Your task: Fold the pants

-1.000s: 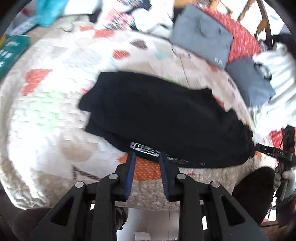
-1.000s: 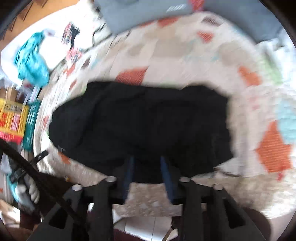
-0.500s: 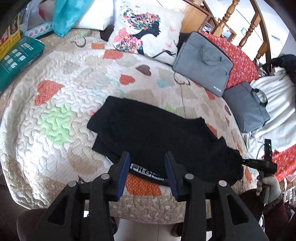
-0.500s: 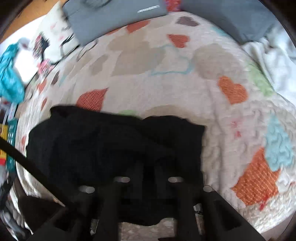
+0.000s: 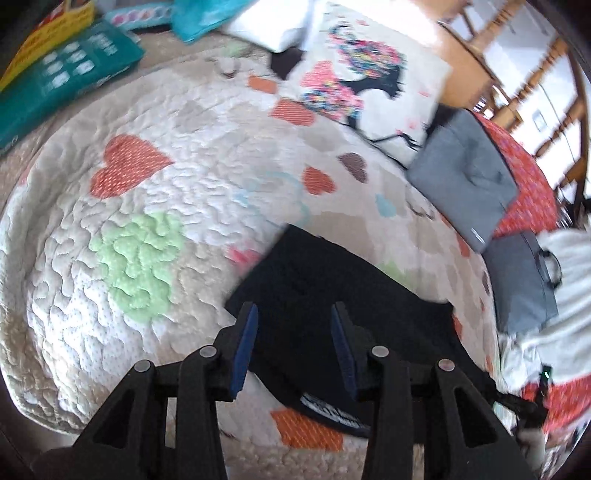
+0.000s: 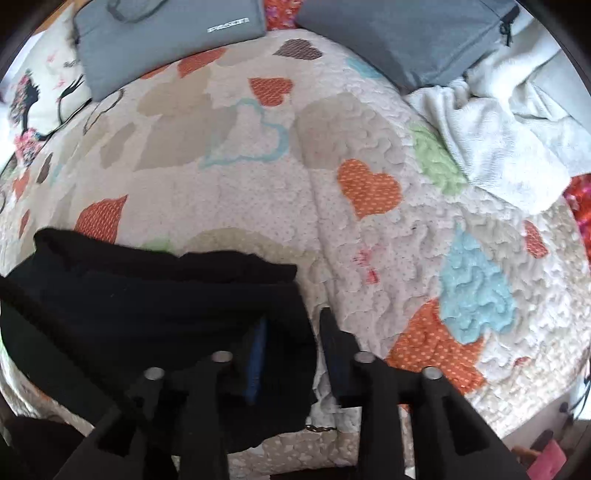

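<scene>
Black pants (image 5: pixel 332 288) lie folded on the heart-patterned quilt (image 5: pixel 147 206), their waistband with white lettering at the near edge. My left gripper (image 5: pixel 293 314) is open and empty, its jaws straddling the pants' left end just above the cloth. In the right wrist view the pants (image 6: pixel 147 295) fill the lower left. My right gripper (image 6: pixel 291 325) is open over the pants' right edge, its left finger over the cloth and its right finger over bare quilt.
Two grey laptop bags (image 6: pixel 166 33) (image 6: pixel 399 40) and a printed pillow (image 5: pixel 369 74) lie at the far side. A white blanket (image 6: pixel 509 122) is heaped at right. A green box (image 5: pixel 62 81) sits at left. The bed's near edge is just below both grippers.
Both grippers opened wider. The left one moved left and lower over the pants' left end; the right one moved right to the pants' right edge.
</scene>
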